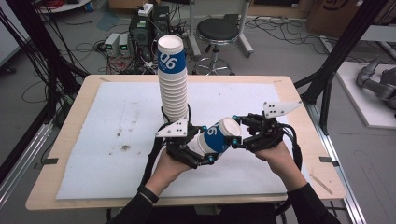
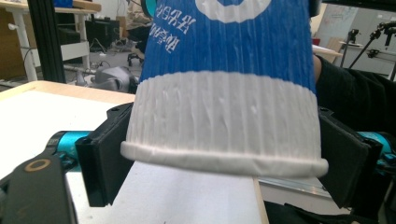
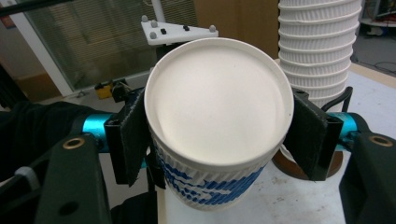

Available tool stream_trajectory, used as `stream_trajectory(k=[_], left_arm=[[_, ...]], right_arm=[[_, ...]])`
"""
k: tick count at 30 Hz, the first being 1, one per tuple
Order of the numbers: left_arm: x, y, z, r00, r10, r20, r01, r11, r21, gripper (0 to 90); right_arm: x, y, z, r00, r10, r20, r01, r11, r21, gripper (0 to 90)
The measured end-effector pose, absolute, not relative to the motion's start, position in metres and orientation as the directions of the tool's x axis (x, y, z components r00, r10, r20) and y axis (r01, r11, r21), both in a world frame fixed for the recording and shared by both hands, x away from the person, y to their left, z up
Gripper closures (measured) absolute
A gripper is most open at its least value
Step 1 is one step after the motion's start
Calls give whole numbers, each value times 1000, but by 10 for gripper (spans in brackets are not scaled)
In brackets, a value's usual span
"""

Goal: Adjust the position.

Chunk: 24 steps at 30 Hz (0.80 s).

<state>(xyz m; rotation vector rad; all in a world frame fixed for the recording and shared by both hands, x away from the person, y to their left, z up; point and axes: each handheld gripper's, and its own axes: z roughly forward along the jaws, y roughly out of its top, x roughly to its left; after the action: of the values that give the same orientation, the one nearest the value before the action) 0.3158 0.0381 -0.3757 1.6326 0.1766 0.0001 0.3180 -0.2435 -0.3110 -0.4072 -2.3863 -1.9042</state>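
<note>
grey floor strewn with cables (image 1: pixel 88 46), a black stool (image 1: pixel 217 32) beyond the wooden table (image 1: pixel 88 93).

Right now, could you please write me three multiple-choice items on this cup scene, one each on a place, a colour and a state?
1. Where does the tall cup stack stand?
A. on the white mat, behind the left hand-held gripper
B. on the stool
C. on the floor right of the table

2. What colour is the band on the single cup?
A. red
B. blue
C. green

3. How is the single cup held?
A. upright on the mat, untouched
B. tilted off the table, both hand-held grippers' jaws on it
C. crushed flat under one hand

Answers: 1 A, the high view shows the stack rising from the white mat just beyond the left hand-held gripper. 2 B, the left gripper view shows blue above white ribbing. 3 B, the left's jaws flank its rim end, and the right hand-held gripper has its jaws at the base end.
</note>
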Motion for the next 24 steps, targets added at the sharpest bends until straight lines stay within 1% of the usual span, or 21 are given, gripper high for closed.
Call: stream_trajectory(k=[4,7,10,12,15,18,24], left_arm=[[317,42,-372,989,112,-95,104,-74,992,189],[316,46,-364,989,132,-65,81,-124,989,193],[316,48,-361,988,144,-53,76,-155,985,200],[317,49,-359,988,149,-47,77,-199,977,200],[317,48,-357,989,147,-34,70,-246,967,200],[316,48,-353,989,148,-3,47,-299,953,202],[315,47,-349,989,144,26,29,-367,930,208]], right_arm=[[320,-246,-311,-962,159,222,253,212,944,301],[319,-246,-311,-964,168,205,241,233,942,291],[318,-247,-310,-963,194,185,232,263,936,231],[318,-248,-309,-964,202,174,228,282,932,222],[317,-251,-306,-968,206,145,206,314,927,214],[316,-252,-302,-972,212,97,171,366,915,207],[310,-252,-297,-977,211,10,112,473,874,207]])
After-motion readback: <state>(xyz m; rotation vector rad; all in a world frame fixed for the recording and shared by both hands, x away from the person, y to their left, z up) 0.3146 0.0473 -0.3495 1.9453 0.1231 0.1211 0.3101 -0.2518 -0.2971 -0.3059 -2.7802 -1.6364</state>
